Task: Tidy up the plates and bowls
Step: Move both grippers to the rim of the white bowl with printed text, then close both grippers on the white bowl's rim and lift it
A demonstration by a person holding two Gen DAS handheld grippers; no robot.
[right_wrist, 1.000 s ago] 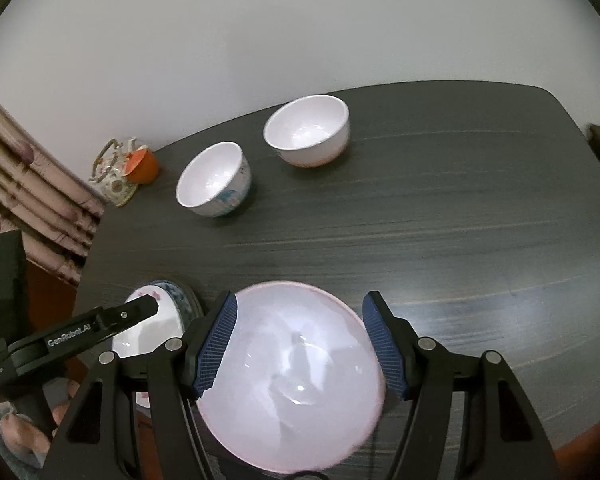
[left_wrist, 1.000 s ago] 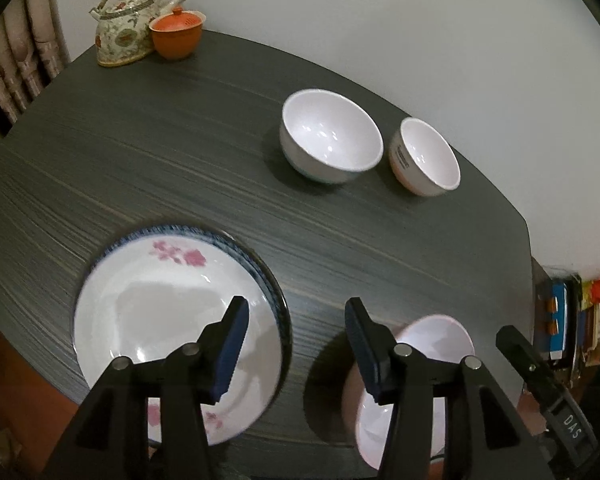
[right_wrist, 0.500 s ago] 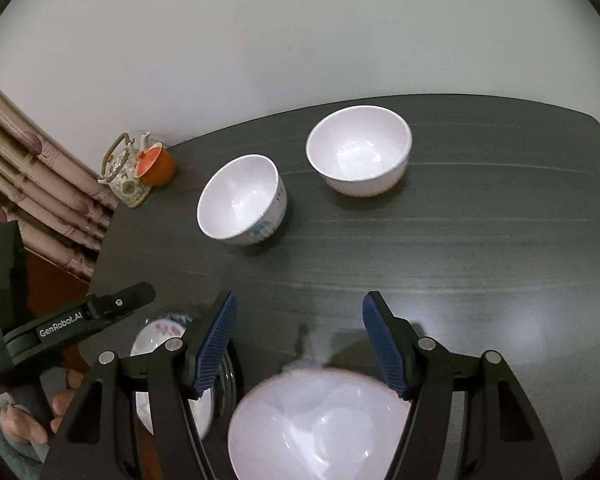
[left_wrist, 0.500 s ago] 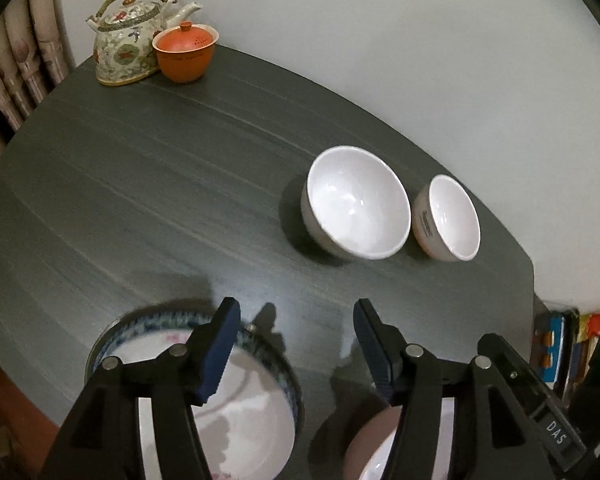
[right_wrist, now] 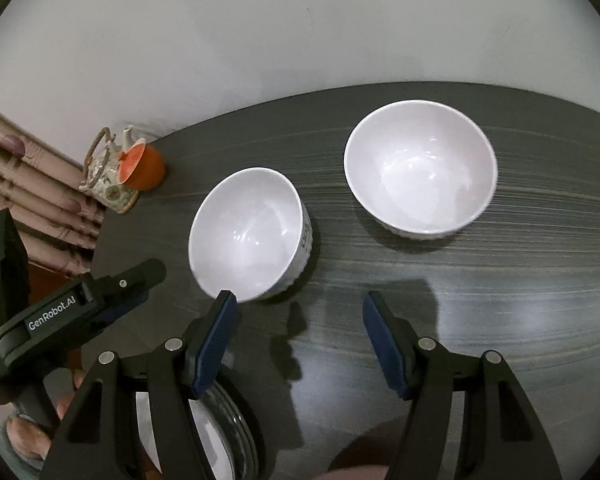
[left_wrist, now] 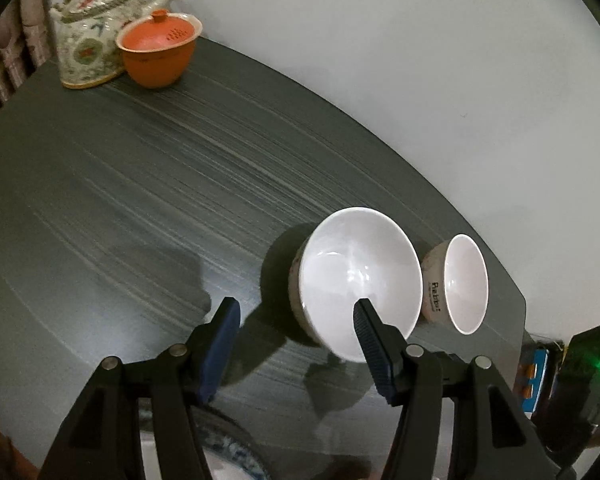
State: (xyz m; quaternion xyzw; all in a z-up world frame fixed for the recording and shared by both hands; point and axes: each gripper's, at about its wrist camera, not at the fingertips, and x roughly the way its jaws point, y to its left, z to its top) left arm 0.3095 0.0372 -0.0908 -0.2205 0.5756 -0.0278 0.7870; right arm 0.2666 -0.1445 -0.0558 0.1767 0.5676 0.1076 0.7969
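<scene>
Two white bowls stand side by side on the dark table. In the left wrist view the nearer bowl sits just ahead of my open, empty left gripper, with the smaller lettered bowl to its right. In the right wrist view the left bowl is just ahead of my open, empty right gripper, and the other bowl is farther right. The blue-rimmed plate stack lies under the right gripper's left finger; its rim also shows in the left wrist view.
A floral teapot and an orange lidded cup stand at the table's far left corner. The dark table stretches between them and the bowls. A wall runs behind the table. The left gripper shows in the right wrist view.
Both grippers have moved forward toward the two bowls. The plates and the pink bowl that lay under the fingers have slipped to the bottom edge or out of view.
</scene>
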